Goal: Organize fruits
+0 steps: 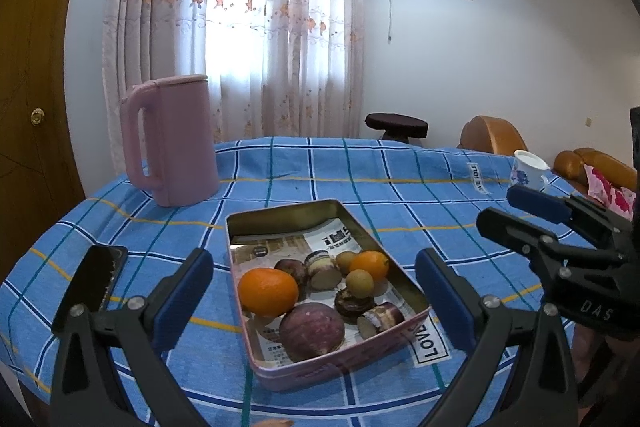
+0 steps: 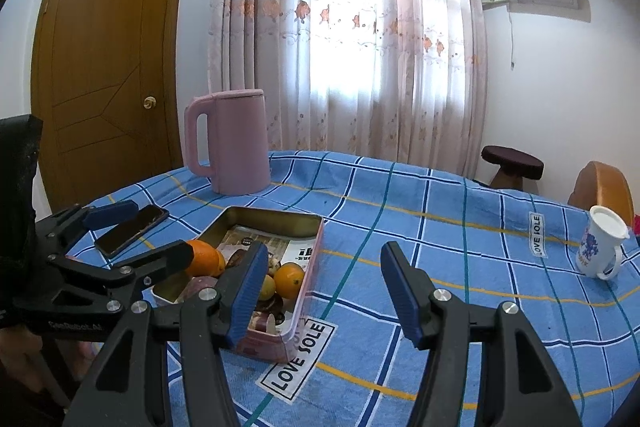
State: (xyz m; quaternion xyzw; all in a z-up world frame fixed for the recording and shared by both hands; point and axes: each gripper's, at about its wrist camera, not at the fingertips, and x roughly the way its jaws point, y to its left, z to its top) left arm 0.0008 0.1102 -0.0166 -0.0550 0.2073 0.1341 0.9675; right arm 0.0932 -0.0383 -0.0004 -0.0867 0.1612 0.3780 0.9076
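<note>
On the blue checked cloth [image 1: 400,187] sits the tin [image 1: 416,291], and the fruits are all inside it: a big orange [image 1: 268,291], a small orange [image 1: 370,265], a purple fruit [image 1: 312,331] and some brown pieces I cannot name; I hold the left gripper [image 1: 314,301] low over the tin's near end, fingers wide apart and empty, straddling the tin so that I can reach any fruit; the right gripper [image 2: 324,295] hangs beside the tin on its right, fingers apart too, nothing between them, clear of the left one so they do not clash; the kettle [image 1: 172,143], phone [image 1: 102,277] and cup [image 1: 526,169] stand well apart from the tin; I judge the sorting nearly done or not begun, which I cannot tell.
</note>
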